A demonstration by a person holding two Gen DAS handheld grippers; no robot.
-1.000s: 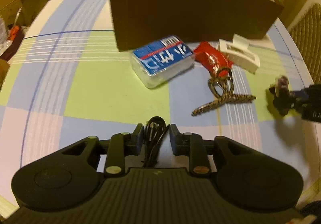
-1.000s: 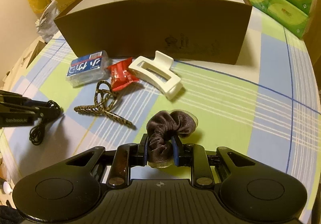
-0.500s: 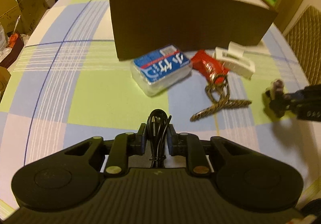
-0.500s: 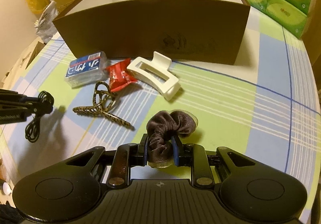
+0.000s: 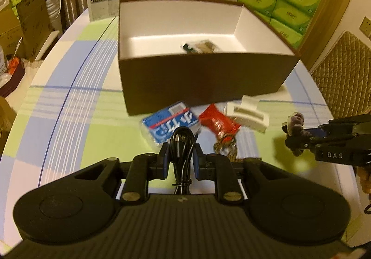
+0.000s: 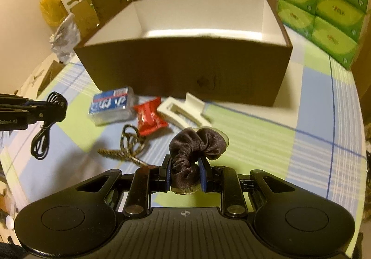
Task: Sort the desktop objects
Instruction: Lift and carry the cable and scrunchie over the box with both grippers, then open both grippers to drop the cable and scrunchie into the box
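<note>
A coiled black cable (image 5: pixel 180 150) is gripped by the left hand-held gripper (image 5: pixel 179 161). Its jaws have just been closing, with the cable between them, and the cable is now pinched tight and held up off the bench (image 5: pixel 69 124). A dark velvet hair tie (image 6: pixel 192 150) is squeezed between the closed jaws of the right hand-held gripper (image 6: pixel 185 174), and it too is held above the bench.

The big brown box (image 5: pixel 204 78) with the white inside is seen just behind the things left on the bench. A small dark thing is already lying in it, but what it is cannot be told.

Four things are seen on the checked cloth in front of the box: a blue tissue pack (image 6: pixel 111 106), a red candy wrapper (image 6: pixel 149 116), a white hair claw (image 6: pixel 183 113) and a striped hair clip (image 6: pixel 129 146).

The step in hand looks like the carrying step: two things are picked up and are not yet in the box. For the next move, both things must be carried over the near wall of the box, high enough that the hanging cable loop is not caught on the rim. Then the jaws must be opened above the white floor of the box.
</note>
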